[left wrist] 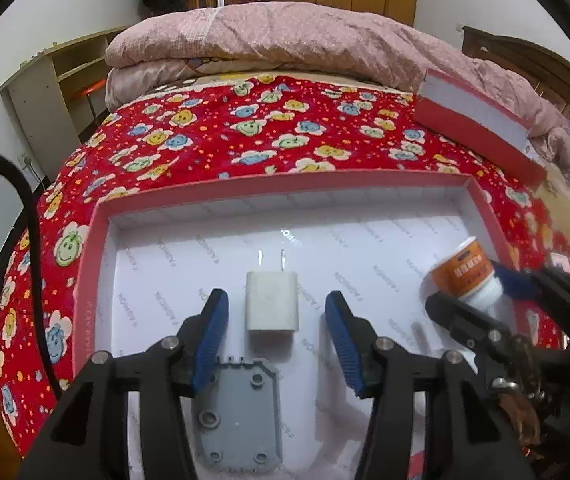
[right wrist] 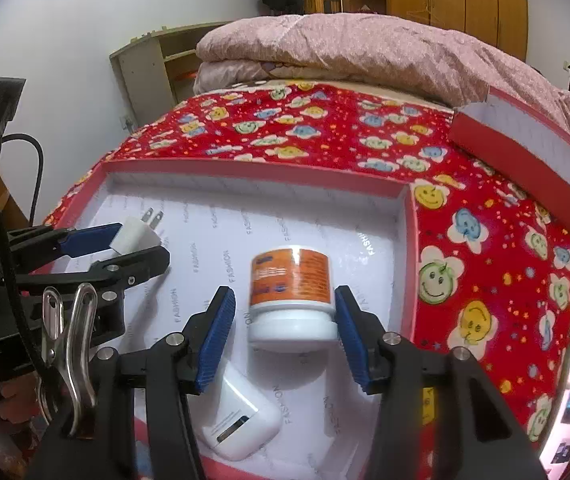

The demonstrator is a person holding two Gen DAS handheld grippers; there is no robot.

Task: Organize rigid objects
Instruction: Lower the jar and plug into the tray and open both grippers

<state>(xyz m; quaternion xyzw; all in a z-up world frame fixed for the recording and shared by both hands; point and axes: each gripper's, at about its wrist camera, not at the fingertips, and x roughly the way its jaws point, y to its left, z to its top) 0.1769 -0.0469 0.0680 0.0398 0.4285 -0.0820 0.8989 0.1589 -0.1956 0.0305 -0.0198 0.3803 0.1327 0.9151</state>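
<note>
A: Charger (left wrist: pixel 271 306) position?
B: Flat in the box (left wrist: pixel 285 184), between the parted left claw (left wrist: pixel 276 328), likely just set down.
A: Jar (right wrist: pixel 291 298)?
B: Inverted in box; right claw (right wrist: pixel 285 334) apart, untouched.

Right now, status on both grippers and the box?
Left gripper open, white charger loose between its pads. Right gripper open around orange jar, right pad close or touching. Both items inside red box. Nothing blocking.

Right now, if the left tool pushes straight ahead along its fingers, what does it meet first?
Probably the white charger, lying between the open fingers of the left tool on the box floor; depth is unclear.
</note>
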